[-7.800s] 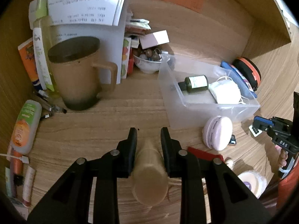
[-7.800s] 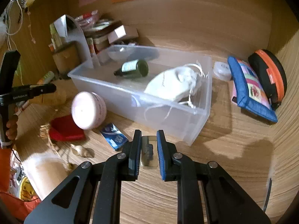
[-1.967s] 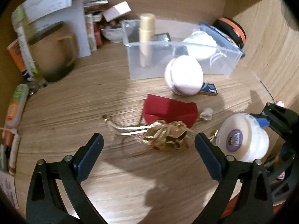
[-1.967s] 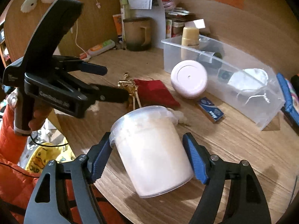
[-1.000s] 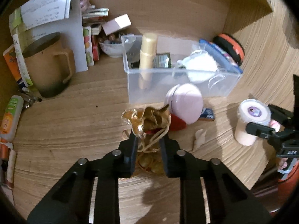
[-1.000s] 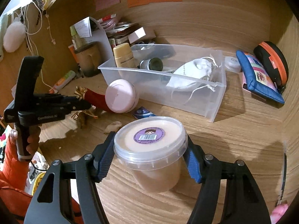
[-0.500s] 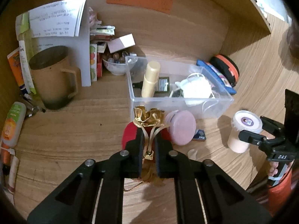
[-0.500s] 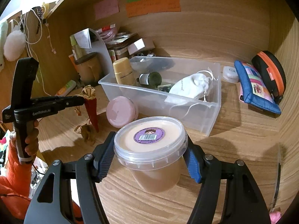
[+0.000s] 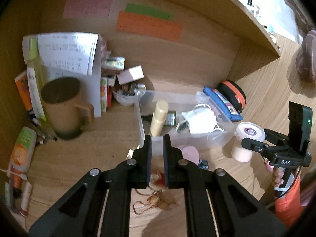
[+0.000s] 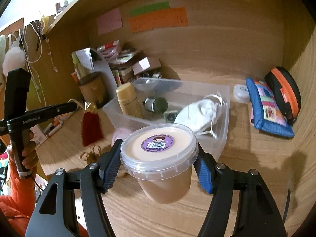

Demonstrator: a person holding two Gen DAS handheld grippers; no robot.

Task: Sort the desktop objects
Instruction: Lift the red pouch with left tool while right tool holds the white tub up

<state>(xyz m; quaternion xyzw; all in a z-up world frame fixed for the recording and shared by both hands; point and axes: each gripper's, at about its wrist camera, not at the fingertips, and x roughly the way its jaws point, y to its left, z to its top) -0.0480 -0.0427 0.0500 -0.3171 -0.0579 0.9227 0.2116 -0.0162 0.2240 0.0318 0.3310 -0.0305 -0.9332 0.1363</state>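
Note:
My right gripper (image 10: 159,165) is shut on a clear lidded tub of cream (image 10: 160,150), held above the desk in front of the clear plastic bin (image 10: 224,106). The tub also shows in the left wrist view (image 9: 246,138). My left gripper (image 9: 157,146) is shut on the gold-ribbon top of a red pouch (image 10: 90,126), which hangs below it in the air left of the bin. The bin (image 9: 221,140) holds a cream tube (image 9: 159,116), a dark bottle (image 10: 156,103) and a white mask (image 9: 199,120).
A pink round case (image 9: 188,153) and a small blue packet (image 9: 204,164) lie in front of the bin. Gold ribbon (image 9: 156,200) lies on the desk. A brown mug (image 9: 63,108) stands at the left. A blue pouch (image 10: 264,108) and orange-black case (image 10: 284,92) are at the right.
My left gripper has lifted the red pouch higher off the desk by its gold ribbon. My right gripper has carried the tub up and closer to the bin.

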